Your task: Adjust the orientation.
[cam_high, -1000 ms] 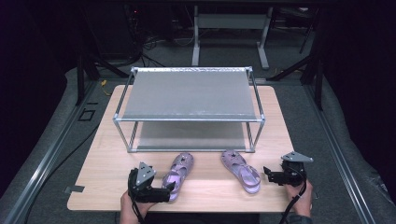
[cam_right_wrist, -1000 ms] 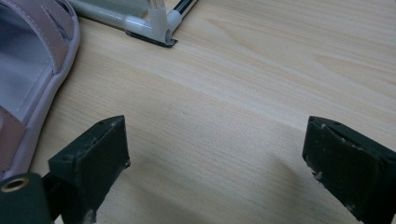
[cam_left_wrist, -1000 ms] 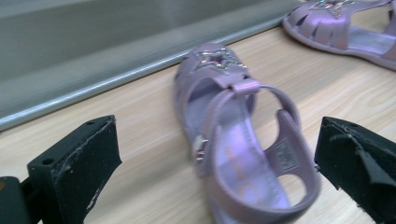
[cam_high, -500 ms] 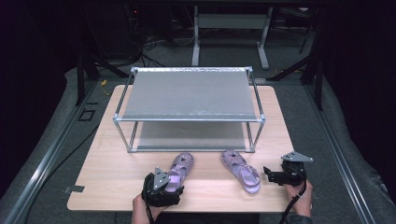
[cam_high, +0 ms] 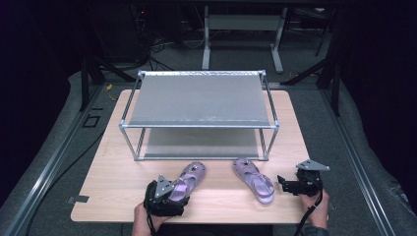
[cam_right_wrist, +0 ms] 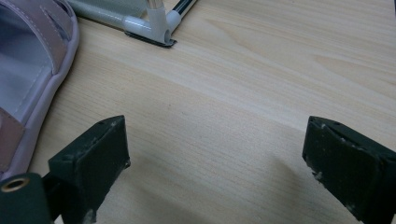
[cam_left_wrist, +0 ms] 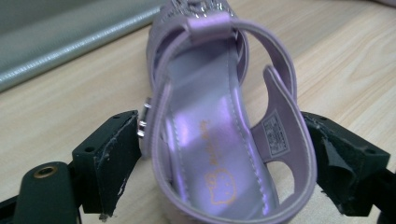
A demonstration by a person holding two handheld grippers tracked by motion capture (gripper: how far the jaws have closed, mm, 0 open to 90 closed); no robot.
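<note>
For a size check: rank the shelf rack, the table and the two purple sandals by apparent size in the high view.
1. table
2. shelf rack
3. left sandal and right sandal: they look alike, so no ranking.

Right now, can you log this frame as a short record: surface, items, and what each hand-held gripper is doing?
surface: wooden table
rack: two-tier metal shelf rack, both tiers bare
left sandal: purple sandal, heel end between the jaws
right sandal: purple sandal, lying free on the table
left hand-held gripper: open, jaws astride the heel, one beside the buckle
right hand-held gripper: open, beside the right sandal, holding nothing
</note>
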